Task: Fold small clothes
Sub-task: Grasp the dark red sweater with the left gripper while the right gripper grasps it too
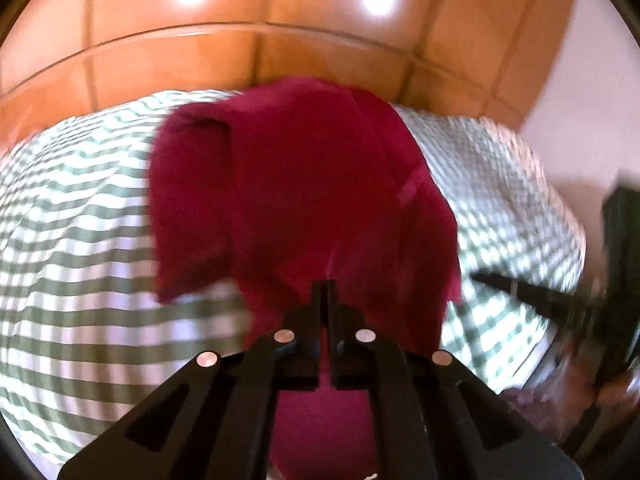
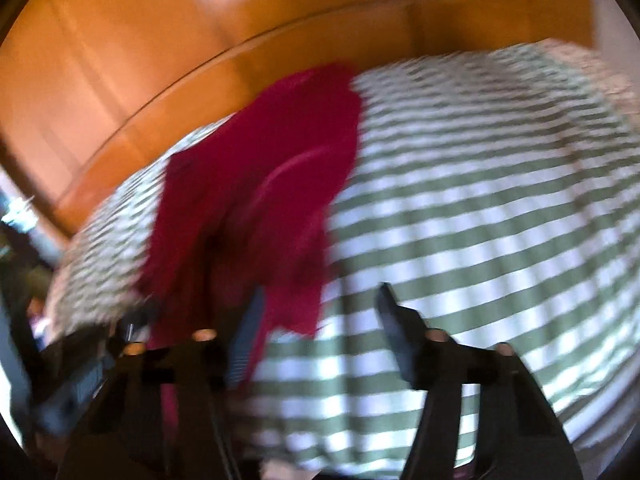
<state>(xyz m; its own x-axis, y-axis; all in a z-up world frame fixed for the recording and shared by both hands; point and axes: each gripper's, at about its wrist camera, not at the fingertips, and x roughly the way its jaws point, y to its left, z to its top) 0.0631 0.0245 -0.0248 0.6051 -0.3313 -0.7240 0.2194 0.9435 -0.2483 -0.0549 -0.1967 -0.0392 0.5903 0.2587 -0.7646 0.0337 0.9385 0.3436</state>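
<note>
Clearly the weak link sits at the left gripper (image 1: 325,286): its fingers are pressed nearly together on an edge of the red garment (image 1: 296,184), which hangs from that pinch and trails across the striped bed (image 1: 80,248), one flap drooping at the left. Judging by how little cloth sits between the tips, a quick tug or swing could pull the edge free and drop the piece in a heap, undoing whatever shape it has. Both views are smeared with motion blur, so the exact fold lines cannot be read, and a flap may already lie doubled under itself; laying it down that way would lock in a crooked fold

Further right, the right gripper (image 2: 320,300) has its fingers spread wide and holds nothing. In its view the left finger sits just against the lower corner of the garment (image 2: 256,184), while the other is over bare stripes. Closing from there could catch only a thin sliver of cloth, or pinch the bed cover along with it, dragging the sheet when lifted. With one side held and the other loose, the garment could also twist, so the next fold would land skewed toward the wooden headboard (image 2: 100,60)
</note>
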